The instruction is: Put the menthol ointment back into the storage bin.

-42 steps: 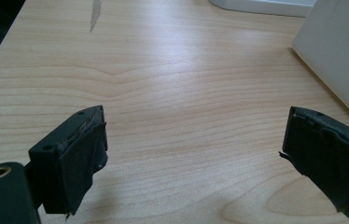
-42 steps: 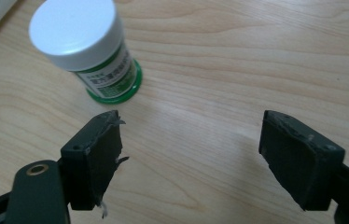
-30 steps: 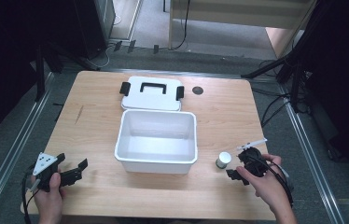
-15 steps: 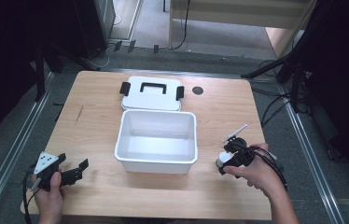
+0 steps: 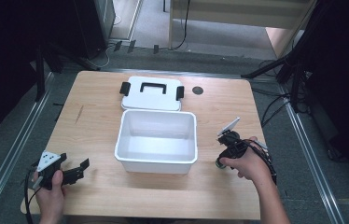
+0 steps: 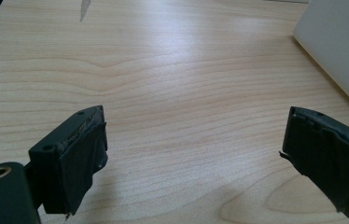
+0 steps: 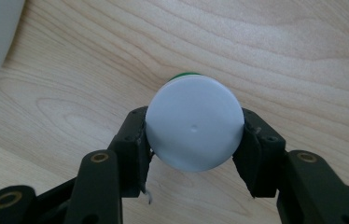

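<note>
Between right gripper (image 7: 193, 140) jaws, white-capped bottle (image 7: 194, 122)

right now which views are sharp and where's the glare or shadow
High view: soft and slightly blurry, with the room around the table dark and the white bin brightly lit. Left gripper view: wood grain crisp, pale sheen across the upper table, soft shadow under the left gripper. Right gripper view: white cap sharp and evenly lit, no hard glare.

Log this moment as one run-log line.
left gripper: open, idle over table | right gripper: shut on white-capped jar, on table right of open bin | lid: behind bin
</note>
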Motion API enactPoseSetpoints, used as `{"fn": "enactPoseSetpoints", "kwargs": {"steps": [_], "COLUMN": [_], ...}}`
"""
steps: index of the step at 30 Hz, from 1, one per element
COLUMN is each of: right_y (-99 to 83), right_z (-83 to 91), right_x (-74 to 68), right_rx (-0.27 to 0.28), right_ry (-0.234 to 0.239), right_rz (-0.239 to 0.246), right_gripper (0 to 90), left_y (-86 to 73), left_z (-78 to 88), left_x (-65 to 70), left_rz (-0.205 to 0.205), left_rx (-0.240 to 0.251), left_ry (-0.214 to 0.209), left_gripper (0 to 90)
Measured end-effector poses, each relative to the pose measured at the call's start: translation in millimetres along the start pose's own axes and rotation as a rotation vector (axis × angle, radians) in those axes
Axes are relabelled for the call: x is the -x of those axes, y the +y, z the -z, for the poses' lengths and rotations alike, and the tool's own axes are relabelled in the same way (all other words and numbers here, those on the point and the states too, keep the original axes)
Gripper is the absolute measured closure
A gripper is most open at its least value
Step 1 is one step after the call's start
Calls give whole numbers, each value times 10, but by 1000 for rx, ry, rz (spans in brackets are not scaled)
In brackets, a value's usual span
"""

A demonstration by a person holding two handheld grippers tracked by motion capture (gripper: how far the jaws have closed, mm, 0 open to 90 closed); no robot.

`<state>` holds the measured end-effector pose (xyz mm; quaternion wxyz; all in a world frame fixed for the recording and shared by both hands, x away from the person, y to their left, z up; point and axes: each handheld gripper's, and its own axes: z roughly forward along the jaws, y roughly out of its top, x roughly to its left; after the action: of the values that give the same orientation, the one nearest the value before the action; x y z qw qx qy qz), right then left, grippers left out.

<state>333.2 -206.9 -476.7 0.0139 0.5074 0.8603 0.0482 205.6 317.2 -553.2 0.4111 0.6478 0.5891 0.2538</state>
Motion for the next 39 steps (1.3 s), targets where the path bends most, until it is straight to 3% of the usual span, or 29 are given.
{"fn": "enactPoseSetpoints", "kwargs": {"steps": [3, 7, 15, 25, 39], "right_y": [20, 57, 211, 425, 663], "right_z": [60, 205, 720, 1152, 1429], "right_x": [-24, -76, -265, -511, -878], "right_rx": [8, 16, 56, 73, 99], "right_ry": [31, 38, 33, 35, 33], "right_rz": [31, 48, 107, 162, 233], "right_gripper": [513, 513, 513, 514, 513], "left_y": [-3, -5, -7, -13, -5], "left_z": [3, 8, 11, 19, 8], "left_x": [-3, -1, 5, 9, 9], "left_rz": [2, -6, -4, 0, -2], "left_rx": [7, 11, 9, 21, 3], "left_ry": [-4, -3, -12, -16, -15], "left_gripper": [73, 73, 73, 73, 73]}}
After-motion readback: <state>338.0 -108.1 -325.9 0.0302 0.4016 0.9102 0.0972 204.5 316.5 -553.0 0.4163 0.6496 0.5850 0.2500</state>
